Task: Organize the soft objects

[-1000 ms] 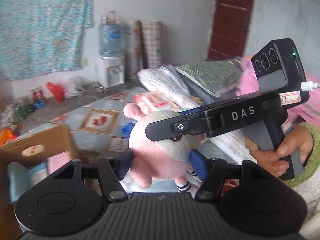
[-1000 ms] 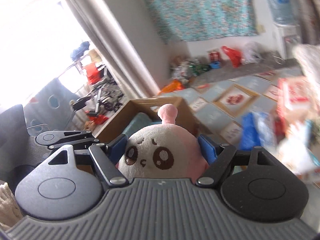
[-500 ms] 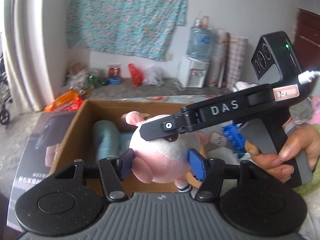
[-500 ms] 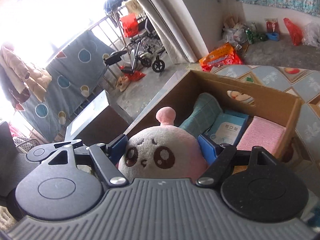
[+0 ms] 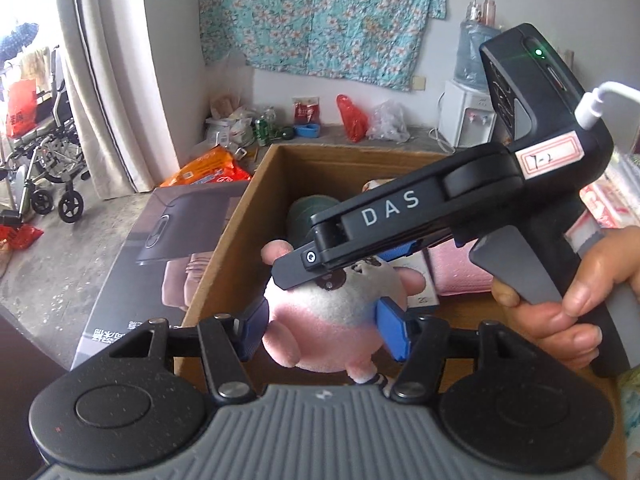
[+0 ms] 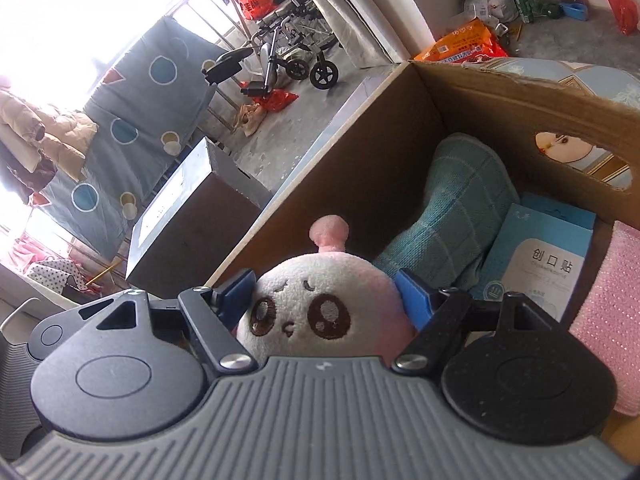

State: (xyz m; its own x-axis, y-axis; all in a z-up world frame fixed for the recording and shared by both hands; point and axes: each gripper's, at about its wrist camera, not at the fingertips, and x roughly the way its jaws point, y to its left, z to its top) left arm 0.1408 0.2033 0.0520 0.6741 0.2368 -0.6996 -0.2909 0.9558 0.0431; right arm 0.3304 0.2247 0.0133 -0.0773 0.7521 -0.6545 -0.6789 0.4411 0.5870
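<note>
A pink and white plush toy (image 6: 304,316) with an embroidered face is held by both grippers at once. My right gripper (image 6: 326,298) is shut on its head, blue pads pressing either side of the face. My left gripper (image 5: 324,330) is shut on its body lower down. In the left wrist view the right gripper's black finger (image 5: 300,270) crosses the toy's face, and a person's hand (image 5: 568,300) holds that gripper's handle. The toy hangs over the near left corner of an open cardboard box (image 6: 360,152), pointing down into it.
Inside the box lie a rolled teal towel (image 6: 452,208), a blue packet (image 6: 536,264) and a pink cloth (image 6: 612,312). A flat printed carton (image 5: 160,260) lies left of the box. A wheelchair (image 5: 48,152), an orange bag (image 5: 208,168) and a water dispenser (image 5: 464,116) stand further off.
Both grippers carried the plush toy from over the patterned mat to above the box and lower. The box has grown large in both views. Both grips on the toy are unchanged.
</note>
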